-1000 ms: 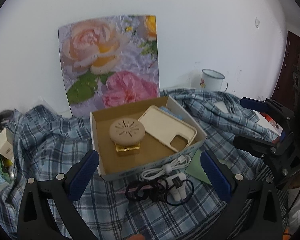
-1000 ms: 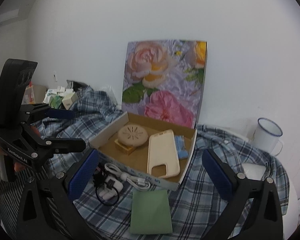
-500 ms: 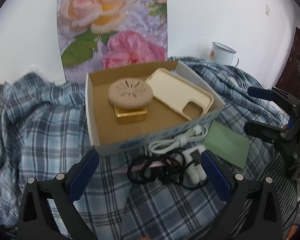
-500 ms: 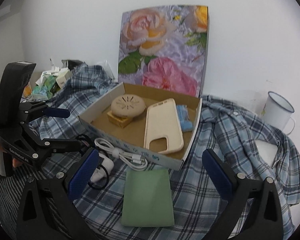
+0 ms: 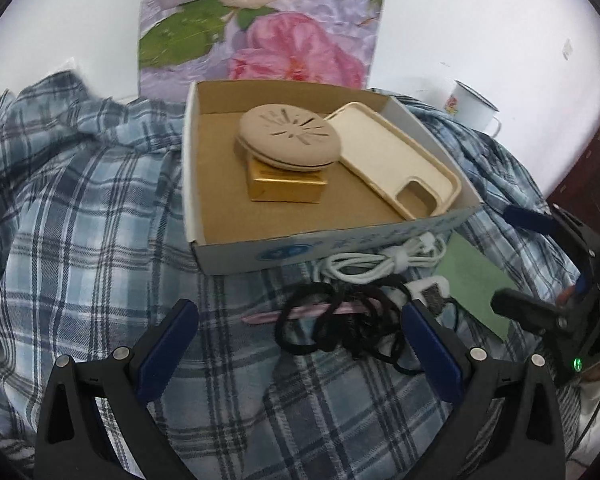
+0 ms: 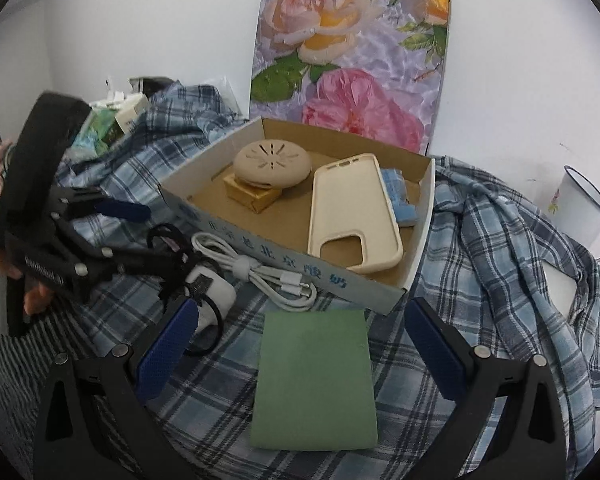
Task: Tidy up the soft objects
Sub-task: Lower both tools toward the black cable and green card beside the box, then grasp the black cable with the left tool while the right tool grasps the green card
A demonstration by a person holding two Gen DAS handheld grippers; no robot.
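Note:
An open cardboard box (image 5: pixel 228 248) (image 6: pixel 284 256) sits on a plaid cloth. It holds a beige round pouch (image 5: pixel 288 138) (image 6: pixel 272 162) on a gold box, a cream phone case (image 5: pixel 396 168) (image 6: pixel 352 216) and a blue item (image 6: pixel 398 196). In front lie a white cable (image 5: pixel 380 264) (image 6: pixel 256 268), tangled black hair ties (image 5: pixel 340 320), a pink stick and a white charger (image 6: pixel 214 288). A green cloth (image 6: pixel 316 376) (image 5: pixel 472 288) lies flat. My left gripper (image 5: pixel 300 348) (image 6: pixel 136 236) is open just before the hair ties. My right gripper (image 6: pixel 300 344) (image 5: pixel 516 260) is open over the green cloth.
A rose-print board (image 6: pixel 352 64) leans on the wall behind the box. A white enamel mug (image 6: pixel 580 204) (image 5: pixel 470 106) stands at the right. Small boxes and packets (image 6: pixel 116 120) are piled at the far left. The plaid cloth (image 5: pixel 80 220) is rumpled around the box.
Both grippers have moved forward and down toward the items in front of the box. The left now frames the hair ties, the right the green cloth. Both stay open.

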